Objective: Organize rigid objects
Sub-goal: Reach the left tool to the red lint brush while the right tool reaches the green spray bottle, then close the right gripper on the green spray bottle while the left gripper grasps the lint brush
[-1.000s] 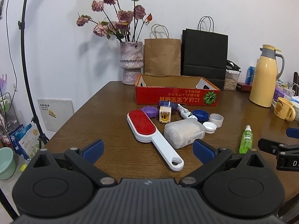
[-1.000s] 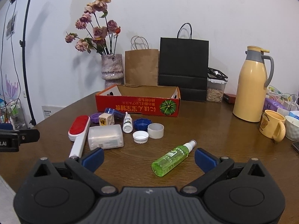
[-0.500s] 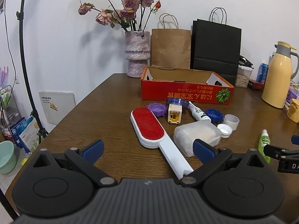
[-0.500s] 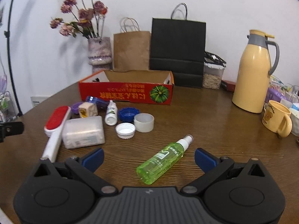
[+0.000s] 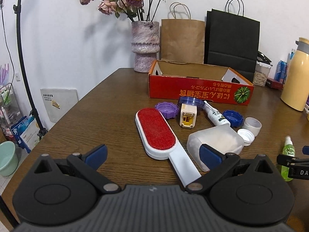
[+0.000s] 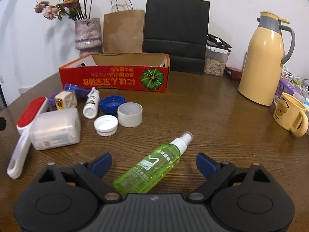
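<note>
A red and white lint brush lies on the brown table, its handle reaching between the fingers of my open left gripper. A frosted plastic box lies beside it. A green spray bottle lies between the fingers of my open right gripper. Behind stand a yellow plug adapter, a small white bottle, purple, blue and white caps, and an open red cardboard box. Nothing is gripped.
A vase of dried roses, a brown paper bag and a black bag stand at the back. A yellow thermos and yellow mug stand at the right. The table's left edge drops to the floor.
Both grippers have moved forward and lower. The lint brush handle now lies between the left fingers and the green bottle between the right fingers. Both stay open.
</note>
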A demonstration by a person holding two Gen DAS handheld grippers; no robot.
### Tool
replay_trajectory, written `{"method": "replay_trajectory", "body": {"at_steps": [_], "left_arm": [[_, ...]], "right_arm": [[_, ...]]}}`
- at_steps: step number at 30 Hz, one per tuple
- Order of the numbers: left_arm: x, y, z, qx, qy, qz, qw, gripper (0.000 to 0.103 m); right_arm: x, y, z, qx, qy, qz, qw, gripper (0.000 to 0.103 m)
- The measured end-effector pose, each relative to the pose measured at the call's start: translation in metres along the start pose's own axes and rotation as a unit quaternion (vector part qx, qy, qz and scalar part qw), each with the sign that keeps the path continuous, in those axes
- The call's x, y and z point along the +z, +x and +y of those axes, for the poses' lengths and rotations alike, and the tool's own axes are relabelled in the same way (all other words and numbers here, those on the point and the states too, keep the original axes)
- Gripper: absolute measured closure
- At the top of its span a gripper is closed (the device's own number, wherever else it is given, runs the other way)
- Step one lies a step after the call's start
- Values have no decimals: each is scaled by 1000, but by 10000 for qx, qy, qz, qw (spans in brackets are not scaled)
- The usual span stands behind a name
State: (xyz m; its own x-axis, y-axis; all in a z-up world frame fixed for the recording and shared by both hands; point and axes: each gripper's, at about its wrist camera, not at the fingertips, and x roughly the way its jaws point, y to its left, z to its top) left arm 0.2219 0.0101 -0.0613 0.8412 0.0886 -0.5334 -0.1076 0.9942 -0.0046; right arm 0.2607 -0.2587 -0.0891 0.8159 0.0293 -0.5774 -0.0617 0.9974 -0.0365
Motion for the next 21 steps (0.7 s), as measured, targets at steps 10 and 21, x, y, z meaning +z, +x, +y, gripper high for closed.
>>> {"method": "replay_trajectory", "body": {"at_steps": [10, 21], "left_arm": [[4, 19, 0, 111, -33, 120, 9999, 0], [10, 39, -3, 217, -30, 239, 9995, 0]], "right_arm": [[-4, 16, -11, 78, -3, 272, 9996, 45], [2, 25, -21, 387, -95, 114, 9991, 73]]}}
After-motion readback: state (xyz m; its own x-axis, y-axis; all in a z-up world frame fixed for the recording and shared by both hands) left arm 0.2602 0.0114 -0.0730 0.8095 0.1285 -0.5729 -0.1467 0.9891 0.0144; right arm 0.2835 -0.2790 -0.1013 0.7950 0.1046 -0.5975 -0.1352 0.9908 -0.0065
